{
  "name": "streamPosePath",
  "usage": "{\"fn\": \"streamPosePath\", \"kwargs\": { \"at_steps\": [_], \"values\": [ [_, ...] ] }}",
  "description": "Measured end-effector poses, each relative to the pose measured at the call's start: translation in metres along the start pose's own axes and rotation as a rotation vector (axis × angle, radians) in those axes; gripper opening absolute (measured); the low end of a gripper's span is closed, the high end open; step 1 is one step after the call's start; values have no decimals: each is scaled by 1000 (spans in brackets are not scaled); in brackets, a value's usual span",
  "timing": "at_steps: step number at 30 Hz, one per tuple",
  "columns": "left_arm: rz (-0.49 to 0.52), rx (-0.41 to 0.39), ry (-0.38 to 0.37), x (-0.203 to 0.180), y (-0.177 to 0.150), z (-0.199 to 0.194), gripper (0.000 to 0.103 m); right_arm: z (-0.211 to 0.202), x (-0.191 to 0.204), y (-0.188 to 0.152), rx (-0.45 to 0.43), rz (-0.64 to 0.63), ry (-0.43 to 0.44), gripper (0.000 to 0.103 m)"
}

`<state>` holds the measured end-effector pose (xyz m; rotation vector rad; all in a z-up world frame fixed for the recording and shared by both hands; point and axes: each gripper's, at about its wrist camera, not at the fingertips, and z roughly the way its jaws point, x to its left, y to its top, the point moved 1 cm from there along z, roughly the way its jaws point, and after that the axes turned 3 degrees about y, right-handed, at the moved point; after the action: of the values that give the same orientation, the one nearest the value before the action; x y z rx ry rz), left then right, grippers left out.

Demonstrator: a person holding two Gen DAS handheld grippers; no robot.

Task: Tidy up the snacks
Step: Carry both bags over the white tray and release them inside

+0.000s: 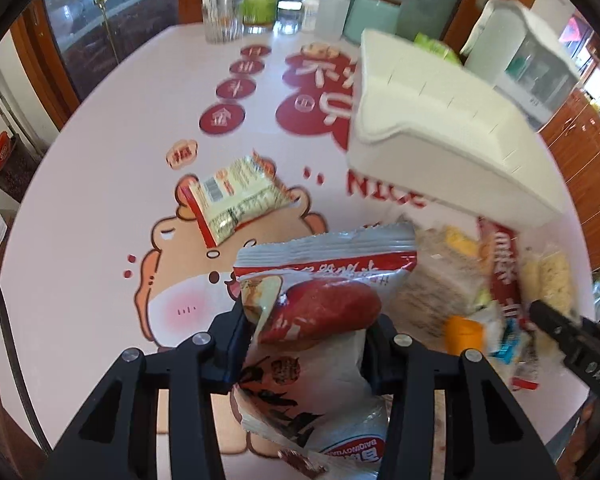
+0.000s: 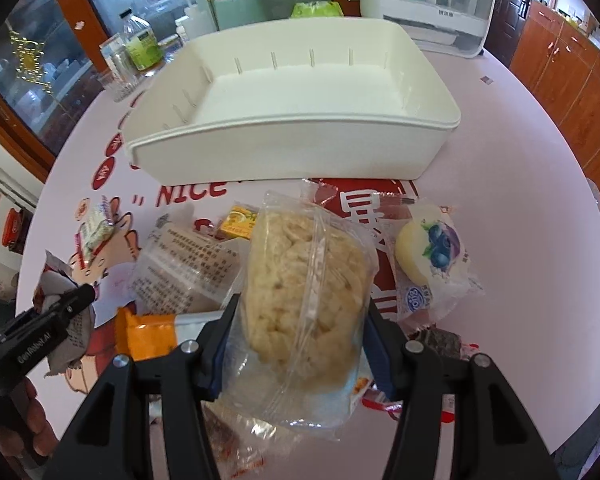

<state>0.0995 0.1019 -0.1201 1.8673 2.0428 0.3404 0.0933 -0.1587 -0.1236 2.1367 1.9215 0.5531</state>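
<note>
On the counter (image 2: 520,140) the white bin (image 2: 300,152) sits empty; left tool (image 1: 308,344) grips a red-and-white packet (image 1: 320,300), right tool (image 2: 296,332) grips a clear-wrapped pastry (image 2: 304,280); other snacks (image 2: 432,256) remain loose.

Matt white plastic bin (image 2: 292,148), glossy crinkled clear wrapper (image 2: 312,280), smooth printed tablecloth (image 2: 520,184).

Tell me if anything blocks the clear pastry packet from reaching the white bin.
Nothing visible does. The right hand-held gripper holds the clear pastry packet above the pile, and the white bin sits open just beyond it.
</note>
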Motion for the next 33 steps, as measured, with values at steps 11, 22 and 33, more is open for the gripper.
{"fn": "streamPosePath", "kwargs": {
  "at_steps": [11, 22, 33],
  "values": [
    [40, -186, -12, -57, 20, -105, 45, -78, -5, 9, -111, -100, 120, 56],
    [146, -297, 17, -122, 72, -131, 46, -129, -23, 75, -261, -165, 136, 56],
    [257, -257, -14, -159, 181, -35, 46, -51, -31, 169, -217, -23, 50, 56]
  ]
}}
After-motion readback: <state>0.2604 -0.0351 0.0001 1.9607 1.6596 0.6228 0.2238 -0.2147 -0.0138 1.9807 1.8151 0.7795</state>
